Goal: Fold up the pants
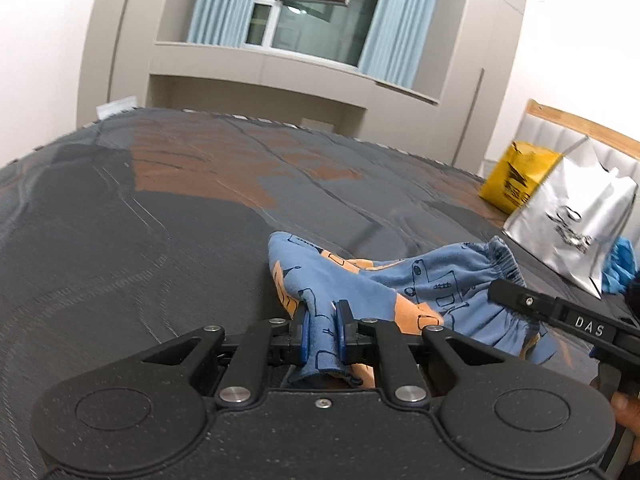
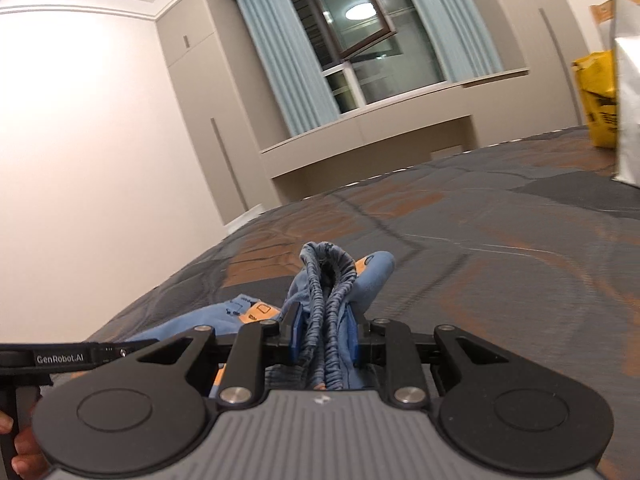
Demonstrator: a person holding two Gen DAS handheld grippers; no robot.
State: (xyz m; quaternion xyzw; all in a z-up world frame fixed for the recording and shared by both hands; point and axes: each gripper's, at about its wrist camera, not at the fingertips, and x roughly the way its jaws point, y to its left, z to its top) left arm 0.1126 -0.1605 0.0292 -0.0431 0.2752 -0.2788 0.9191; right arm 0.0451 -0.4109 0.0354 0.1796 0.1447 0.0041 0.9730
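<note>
A grey and orange quilted bedspread (image 1: 160, 216) covered the bed and filled most of both views. Beyond its far edge stood beige built-in cabinets (image 1: 256, 80) around a window (image 1: 308, 8) hung with pale blue curtains (image 1: 384, 20). At the bedspread's right end, by the headboard, a white shopping bag (image 1: 576, 216) leaned just beside a yellow bag (image 1: 516, 176).

Near the bedspread's front edge the small blue and orange printed pants (image 1: 400, 276) were bunched between the two tools. The right gripper (image 2: 323, 340) was clamped on the gathered elastic waistband (image 2: 332, 276), which stood up between its blue pads. The left gripper (image 1: 322, 330) was pinched on a thin fold of the pants' leg end. Both stretches of cloth drooped toward the bedspread.
</note>
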